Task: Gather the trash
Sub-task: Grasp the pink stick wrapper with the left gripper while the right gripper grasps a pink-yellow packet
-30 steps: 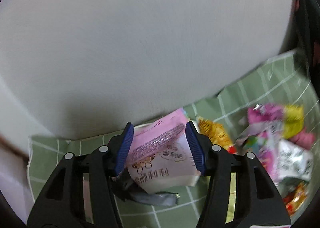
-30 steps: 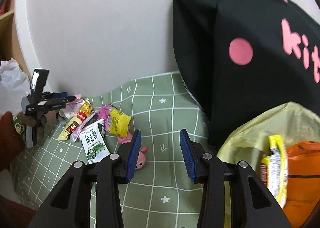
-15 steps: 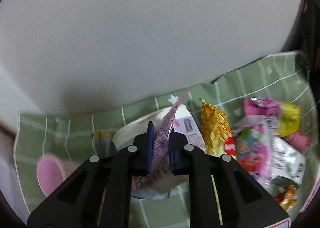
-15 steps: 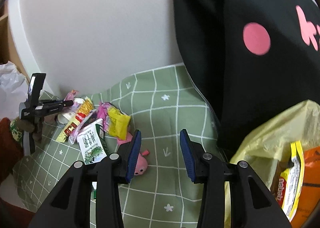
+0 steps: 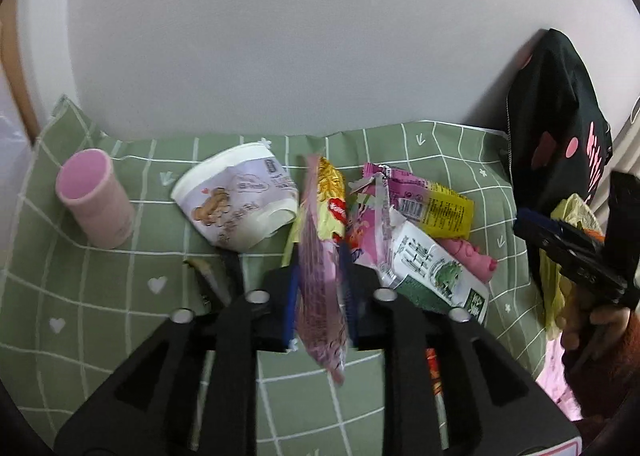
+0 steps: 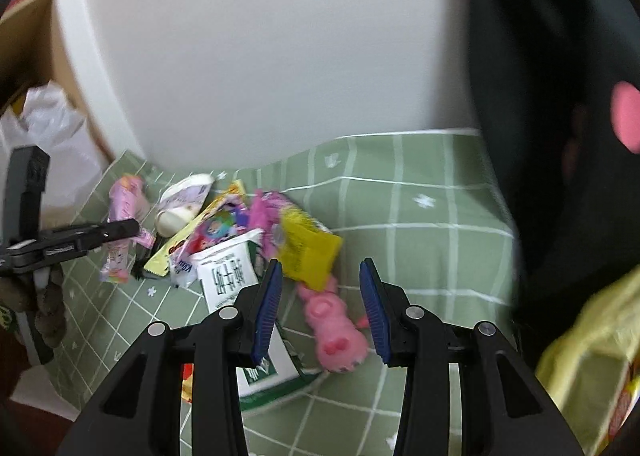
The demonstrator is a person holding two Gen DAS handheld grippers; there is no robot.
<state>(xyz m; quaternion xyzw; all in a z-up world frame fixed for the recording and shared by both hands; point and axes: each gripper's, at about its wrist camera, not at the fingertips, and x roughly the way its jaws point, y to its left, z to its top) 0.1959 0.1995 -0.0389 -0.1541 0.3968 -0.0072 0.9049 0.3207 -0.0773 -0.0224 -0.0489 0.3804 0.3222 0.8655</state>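
So there's this green checked cloth [image 5: 120, 276] over the surface with a black bag [image 5: 556, 127] at its far right end. Yellow trash bag [image 6: 592, 352] by that black bag already has some wrappers in it, so a bit is done. Most isn't: the milk carton [image 5: 436, 272], paper cup [image 5: 236, 203] and snack packets sit mid-cloth. Left gripper [image 5: 320, 296] fingers are clamped on a pink wrapper [image 5: 320, 288], lifted over the pile. Right gripper [image 6: 320, 312] fingers are spread apart, empty, above a pink pig toy [image 6: 336, 324].
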